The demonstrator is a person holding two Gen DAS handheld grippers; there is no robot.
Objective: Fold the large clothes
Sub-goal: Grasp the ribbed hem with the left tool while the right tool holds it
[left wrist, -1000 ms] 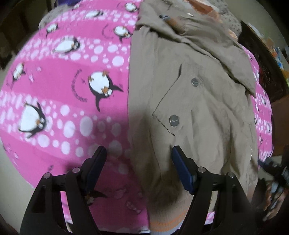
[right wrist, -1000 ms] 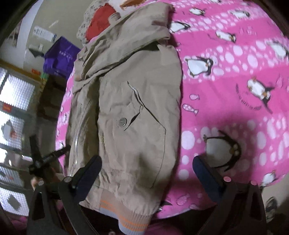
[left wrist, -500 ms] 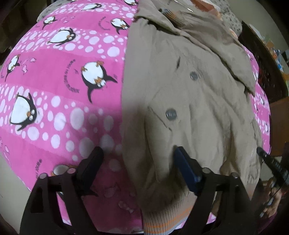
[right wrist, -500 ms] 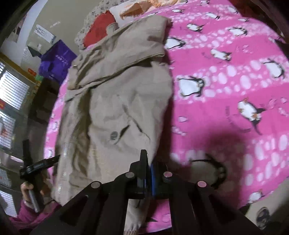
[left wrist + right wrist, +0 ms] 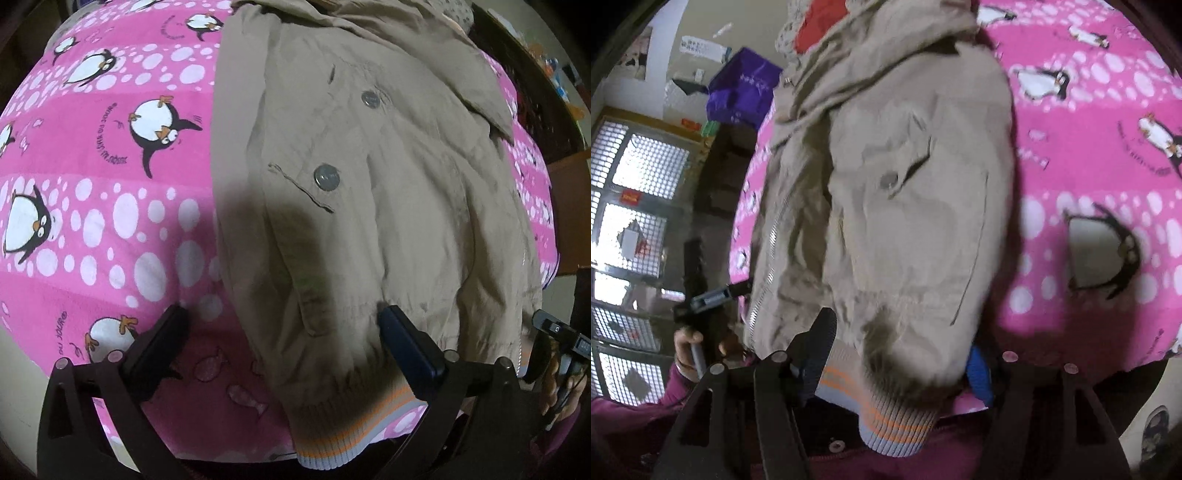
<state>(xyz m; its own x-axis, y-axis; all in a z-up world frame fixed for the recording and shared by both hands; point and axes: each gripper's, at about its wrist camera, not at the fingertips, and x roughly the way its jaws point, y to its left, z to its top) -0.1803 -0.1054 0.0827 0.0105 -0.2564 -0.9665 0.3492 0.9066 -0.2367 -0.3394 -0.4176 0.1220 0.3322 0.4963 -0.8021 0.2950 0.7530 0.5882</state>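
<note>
A beige jacket (image 5: 369, 206) with metal snap buttons and a grey-and-orange ribbed hem (image 5: 354, 424) lies lengthwise on a pink penguin blanket (image 5: 110, 192). My left gripper (image 5: 284, 339) is open, its fingers straddling the jacket's left hem corner just above the cloth. In the right wrist view the jacket (image 5: 905, 206) fills the middle, and my right gripper (image 5: 901, 354) stands open with the jacket's ribbed hem (image 5: 886, 417) bunched between its fingers.
The blanket (image 5: 1108, 166) covers a bed whose near edge runs under both grippers. A dark wooden cabinet (image 5: 546, 110) stands at the right of the bed. A purple bag (image 5: 742, 92) and a window (image 5: 628, 221) are at the left. The other hand-held gripper (image 5: 701, 295) shows beside the bed.
My left gripper moved down toward the jacket's hem and stayed open. My right gripper, open a second ago and shut half a second ago, now stands open around the ribbed hem.
</note>
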